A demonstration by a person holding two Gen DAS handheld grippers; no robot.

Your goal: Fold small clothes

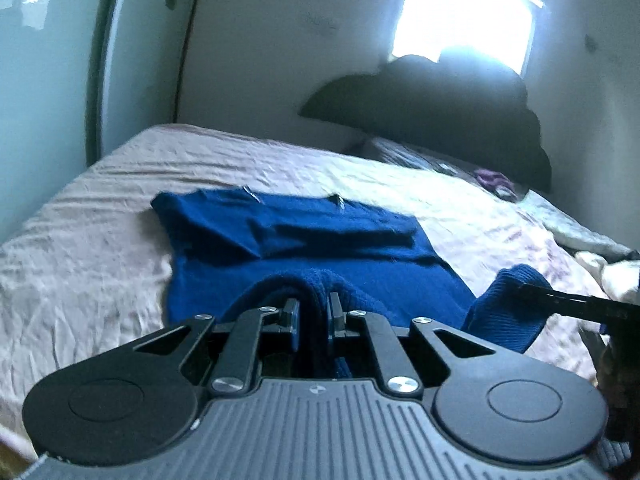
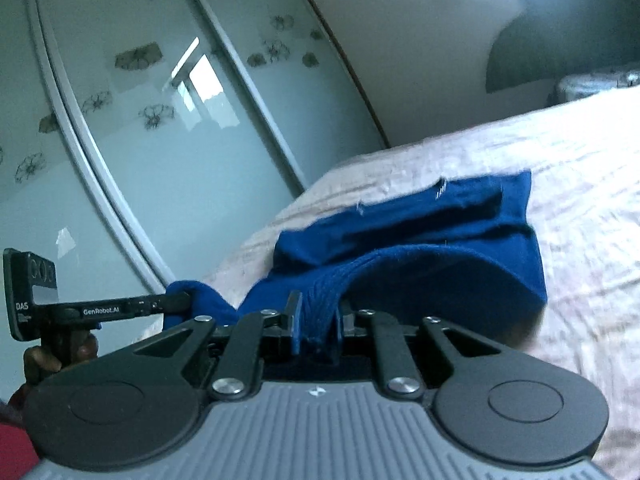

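A blue knit garment point(image 1: 304, 240) lies on the pink bedsheet point(image 1: 100, 216), its sleeves folded in across the body. My left gripper point(image 1: 314, 312) is shut on the garment's near hem and holds it lifted. My right gripper point(image 2: 318, 316) is shut on the same hem further right; it also shows in the left wrist view point(image 1: 520, 288), pinching a raised blue corner. In the right wrist view the garment point(image 2: 420, 232) arches up from the bed, and the left gripper point(image 2: 184, 302) grips its other corner at the left.
A frosted sliding wardrobe door point(image 2: 160, 140) stands left of the bed. A dark headboard point(image 1: 440, 112) sits under a bright window point(image 1: 468, 12). Pillows and small items point(image 1: 496, 180) lie at the bed's far right. The bed's left edge point(image 1: 72, 176) is close to the wardrobe.
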